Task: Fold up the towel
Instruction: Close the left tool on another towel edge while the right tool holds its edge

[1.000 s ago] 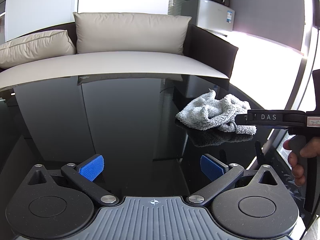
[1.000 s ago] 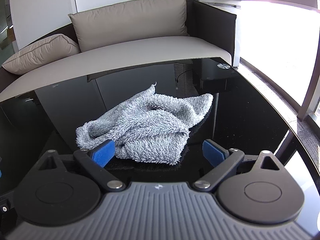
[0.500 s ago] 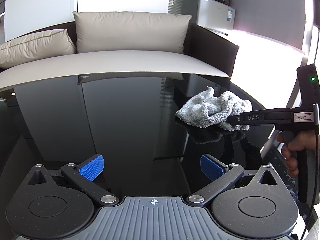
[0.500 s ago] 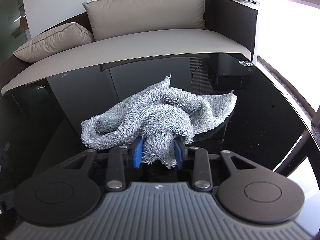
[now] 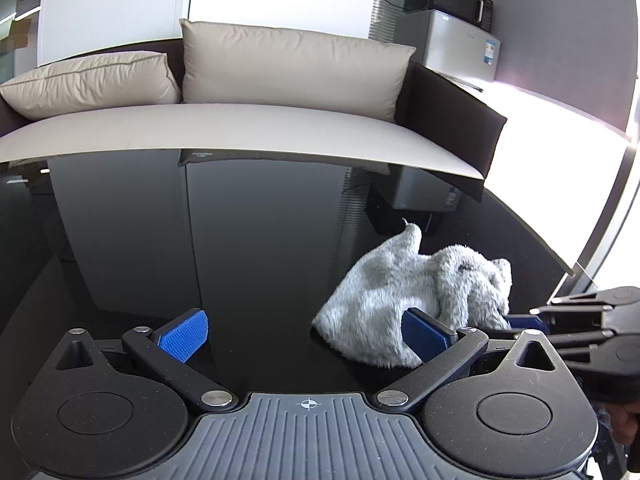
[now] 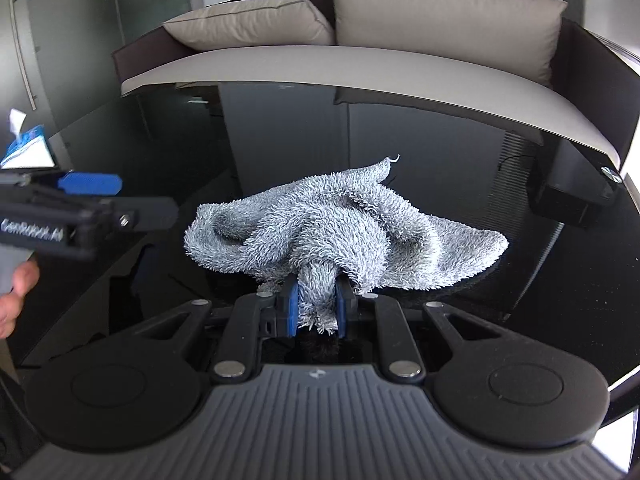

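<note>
A crumpled grey fluffy towel (image 6: pixel 340 228) lies bunched on the black glass table (image 6: pixel 440 148). My right gripper (image 6: pixel 317 312) is shut on a near fold of the towel, which sticks out between its blue pads. In the left wrist view the towel (image 5: pixel 404 296) sits at the right, just beyond my open left gripper (image 5: pixel 306 332), whose right pad (image 5: pixel 420 334) is at the towel's near edge. The right gripper (image 5: pixel 524 322) shows there at the far right, clamped on the towel. The left gripper also shows at the left of the right wrist view (image 6: pixel 90 184).
A beige sofa (image 5: pixel 248 128) with cushions runs along the table's far edge. A microwave on a small fridge (image 5: pixel 460 32) stands at the back right. A tissue box (image 6: pixel 28 148) sits at the table's left. The table's right edge (image 5: pixel 560 260) is near the towel.
My right gripper closed on a near fold of the towel and dragged it left across the table. The towel now sits much closer to my open left gripper.
</note>
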The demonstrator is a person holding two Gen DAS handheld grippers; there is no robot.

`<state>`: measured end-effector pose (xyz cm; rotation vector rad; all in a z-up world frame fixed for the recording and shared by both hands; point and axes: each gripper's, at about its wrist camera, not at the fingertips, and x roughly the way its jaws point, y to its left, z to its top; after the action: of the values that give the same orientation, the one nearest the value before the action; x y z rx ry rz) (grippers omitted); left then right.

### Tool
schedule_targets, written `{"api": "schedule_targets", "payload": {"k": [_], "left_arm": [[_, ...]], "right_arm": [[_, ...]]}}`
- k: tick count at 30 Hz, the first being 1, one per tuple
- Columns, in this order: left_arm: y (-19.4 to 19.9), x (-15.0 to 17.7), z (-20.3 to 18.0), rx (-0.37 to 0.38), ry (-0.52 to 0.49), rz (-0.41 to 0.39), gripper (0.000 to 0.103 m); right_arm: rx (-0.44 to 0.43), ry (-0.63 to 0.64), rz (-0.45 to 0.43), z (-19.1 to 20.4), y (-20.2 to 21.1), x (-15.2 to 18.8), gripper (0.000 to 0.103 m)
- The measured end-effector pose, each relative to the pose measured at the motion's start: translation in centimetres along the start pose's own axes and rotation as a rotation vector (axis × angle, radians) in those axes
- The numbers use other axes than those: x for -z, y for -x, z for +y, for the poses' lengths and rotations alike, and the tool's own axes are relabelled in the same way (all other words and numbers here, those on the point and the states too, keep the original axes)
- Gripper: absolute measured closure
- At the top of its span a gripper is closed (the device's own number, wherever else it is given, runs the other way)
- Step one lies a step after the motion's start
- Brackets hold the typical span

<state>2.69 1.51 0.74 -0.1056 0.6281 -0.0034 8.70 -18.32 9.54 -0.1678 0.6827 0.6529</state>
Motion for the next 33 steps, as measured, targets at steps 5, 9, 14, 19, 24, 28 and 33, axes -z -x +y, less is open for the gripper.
{"api": "schedule_targets", "payload": {"k": [5,9,14,19,24,28,33], "left_arm": [[0.3,-0.3,1.0,0.018,0.030,0.004,0.001],[0.1,-0.5,1.2,0.039,0.017,0.016,0.001],[-0.7,-0.6,1.1,0.071,0.003,0.029,0.001],[-1.9,-0.9,1.1,0.095,-0.005,0.050,0.001],[-2.9,-1.4,1.5,0.091,0.002,0.057,0.001],[-3.8,-2.0,2.3,0.084,0.033,0.062,0.010],[-5.1,-2.4,2.3,0.104,0.031,0.090,0.015]], "right_arm": [[-0.117,0.094,0.007,1.6,1.0,1.0,0.084],[-0.187,0.152,0.013,2.8,1.3,1.3,0.084],[-0.253,0.202,0.022,4.0,1.6,1.5,0.084],[-0.231,0.153,0.001,3.6,2.0,1.4,0.071],[-0.249,0.105,-0.035,2.9,4.1,1.7,0.051],[-0.225,0.076,-0.066,2.2,5.2,1.6,0.050],[-0.101,-0.016,-0.107,0.0,5.7,1.7,0.050]]}}
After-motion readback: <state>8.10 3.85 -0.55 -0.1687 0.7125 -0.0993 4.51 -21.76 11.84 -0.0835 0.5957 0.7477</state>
